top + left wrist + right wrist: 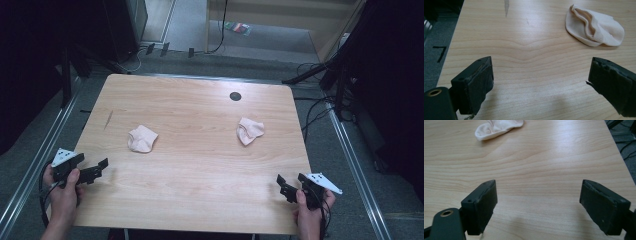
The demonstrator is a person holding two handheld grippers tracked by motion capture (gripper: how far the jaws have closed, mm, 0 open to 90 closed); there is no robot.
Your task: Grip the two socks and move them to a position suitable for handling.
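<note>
Between the spread, empty jaws of my left hand-held gripper (539, 82) lies bare surface (529, 50); the left sock (594, 26) sits ahead and to its right, apart. My right hand-held gripper (537, 207), equally spread, has the right sock (496, 127) ahead-left, farther off.

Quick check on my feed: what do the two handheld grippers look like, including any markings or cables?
Both the left gripper and the right gripper are black, each with two blocky jaws faced with worn dark pads. Each carries a pale three-cornered plate with small dark dots on top. Dark cables trail from them. The forearms are bare, no sleeves.
</note>
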